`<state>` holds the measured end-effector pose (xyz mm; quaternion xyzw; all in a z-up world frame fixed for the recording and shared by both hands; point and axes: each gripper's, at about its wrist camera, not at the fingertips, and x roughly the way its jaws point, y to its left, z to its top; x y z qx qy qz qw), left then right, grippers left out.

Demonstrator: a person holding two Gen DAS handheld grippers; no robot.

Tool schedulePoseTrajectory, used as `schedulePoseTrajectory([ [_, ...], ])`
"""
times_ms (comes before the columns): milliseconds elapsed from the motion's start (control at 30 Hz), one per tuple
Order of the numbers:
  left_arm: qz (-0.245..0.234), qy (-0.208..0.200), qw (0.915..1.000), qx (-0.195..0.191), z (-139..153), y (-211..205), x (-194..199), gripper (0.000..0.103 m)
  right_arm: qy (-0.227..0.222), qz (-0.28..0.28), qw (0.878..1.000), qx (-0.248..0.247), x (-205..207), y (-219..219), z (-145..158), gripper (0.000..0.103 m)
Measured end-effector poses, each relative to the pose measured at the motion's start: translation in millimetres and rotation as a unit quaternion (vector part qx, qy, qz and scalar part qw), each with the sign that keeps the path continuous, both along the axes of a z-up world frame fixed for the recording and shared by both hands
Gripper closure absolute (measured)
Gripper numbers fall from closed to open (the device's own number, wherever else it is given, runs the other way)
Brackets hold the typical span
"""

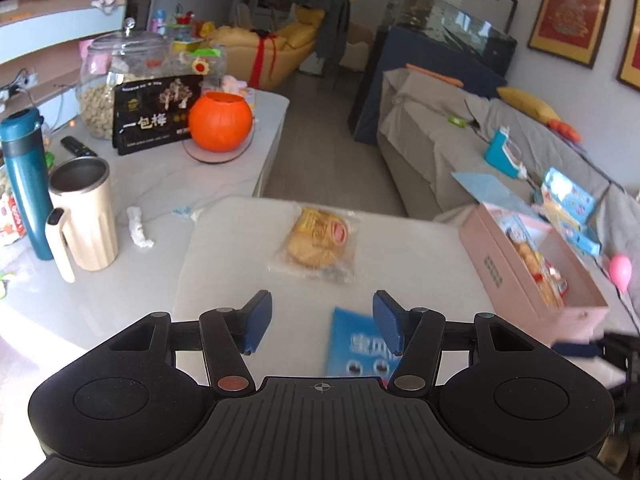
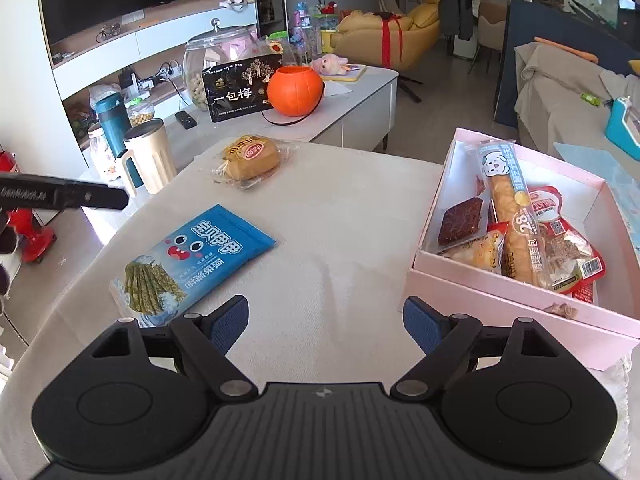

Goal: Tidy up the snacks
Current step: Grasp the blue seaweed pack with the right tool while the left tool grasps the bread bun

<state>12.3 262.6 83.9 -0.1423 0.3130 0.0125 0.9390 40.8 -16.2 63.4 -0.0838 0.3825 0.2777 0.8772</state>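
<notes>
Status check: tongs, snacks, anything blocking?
Both tongs open, empty. Blue packet and bun loose on table; pink box part filled. Nothing blocking.

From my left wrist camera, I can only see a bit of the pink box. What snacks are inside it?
Observer: The pink box holds a long bread stick packet on top of other packets.
Operator: Is there anything brown?
Observer: Yes, a dark brown square snack lies at the box's left side.
Operator: What's on the blue packet? Mine is blurry.
Observer: The blue packet shows a cartoon face and green seaweed strips.
</notes>
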Motion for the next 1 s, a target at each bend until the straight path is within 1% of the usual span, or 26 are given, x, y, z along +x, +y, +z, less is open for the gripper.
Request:
schedulePoseTrajectory([
  [67,0.011,-0.004,0.9999,0.006,-2,-1,28,0.042,0.002,-0.002,1.000,-0.004,-3,1,-7,0.017],
  [167,0.022,0.012,0.9991,0.035,-10,-10,74,0.042,0.007,-0.002,1.000,-0.012,-8,2,-19,0.017],
  [233,0.019,0.034,0.9966,0.072,-18,-20,101,0.042,0.014,-0.003,1.000,-0.015,-12,0,-28,0.017],
  [300,0.015,0.067,0.9925,0.101,-30,-25,123,0.042,0.026,-0.005,0.999,-0.018,-15,-4,-38,0.017],
  [333,0.015,0.084,0.9907,0.106,-35,-26,131,0.036,0.025,-0.005,0.999,-0.019,-17,-6,-41,0.018],
  [367,0.011,0.093,0.9911,0.094,-39,-25,135,0.035,0.008,-0.005,1.000,-0.022,-22,-8,-43,0.017],
  [400,0.011,0.098,0.9917,0.083,-41,-24,135,0.036,0.002,-0.003,1.000,-0.029,-25,-9,-44,0.017],
  [467,0.006,0.091,0.9930,0.075,-42,-24,126,0.047,0.004,0.000,1.000,-0.028,-25,-11,-42,0.017],
  [533,-0.004,0.080,0.9934,0.082,-41,-26,108,0.048,0.014,-0.004,1.000,-0.018,-21,-11,-39,0.017],
  [633,-0.027,0.077,0.9928,0.088,-41,-31,69,0.049,0.028,-0.007,1.000,0.011,-14,-5,-32,0.017],
  [700,-0.026,0.074,0.9928,0.090,-39,-29,41,0.049,0.036,-0.005,0.999,0.030,-10,6,-28,0.017],
  [733,-0.022,0.073,0.9926,0.094,-38,-28,28,0.050,0.039,-0.002,0.999,0.037,-8,14,-26,0.017],
  [800,0.001,0.071,0.9920,0.105,-34,-24,1,0.051,0.045,0.007,0.998,0.050,-5,34,-22,0.017],
  [833,0.013,0.069,0.9921,0.104,-33,-21,-9,0.051,0.049,0.013,0.997,0.057,-4,45,-21,0.017],
  [900,0.044,0.063,0.9932,0.087,-30,-9,-28,0.052,0.054,0.025,0.996,0.065,-4,68,-19,0.017],
  [933,0.056,0.061,0.9939,0.073,-30,-3,-35,0.055,0.056,0.031,0.996,0.062,-5,82,-20,0.017],
  [1000,0.069,0.058,0.9948,0.046,-32,5,-46,0.056,0.062,0.048,0.996,0.049,-9,105,-24,0.017],
])
